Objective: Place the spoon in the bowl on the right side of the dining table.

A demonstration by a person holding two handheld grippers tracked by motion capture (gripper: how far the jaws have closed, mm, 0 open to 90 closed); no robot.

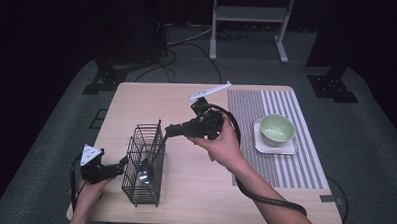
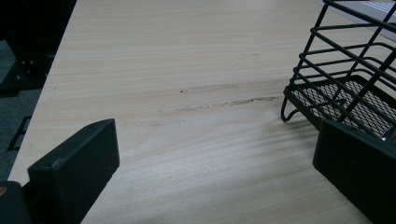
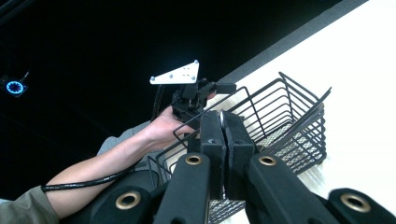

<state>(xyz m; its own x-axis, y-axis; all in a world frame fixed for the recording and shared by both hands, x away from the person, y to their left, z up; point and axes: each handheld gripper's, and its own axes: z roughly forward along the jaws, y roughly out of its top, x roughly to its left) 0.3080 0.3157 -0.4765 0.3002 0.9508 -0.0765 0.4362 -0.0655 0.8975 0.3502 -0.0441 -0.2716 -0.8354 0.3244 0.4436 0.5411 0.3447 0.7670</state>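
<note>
**Right claw clenched on spoon over wire basket; left claw released beside it**

Right claw (image 1: 168, 130) clenched on the thin handle of a metal spoon (image 1: 145, 175), jaws pressed together with a sliver of silver between them in the right gripper view. Spoon hanging down and away from that claw, bowl end low inside the black wire basket (image 1: 142, 192), close to its mesh floor. Basket standing upright on the pale wooden worktop (image 1: 198, 192), directly under and ahead of the right claw.

Left claw (image 1: 120, 167) released, jaws spread wide with bare worktop between them in the left gripper view. Basket's near corner just ahead of one jaw there; whether touching, cannot tell. Holding nothing.

Behind the right claw, well apart: a green bowl (image 1: 277, 129) on a small square tray (image 1: 291, 149), both on a striped mat (image 1: 246, 108).
</note>
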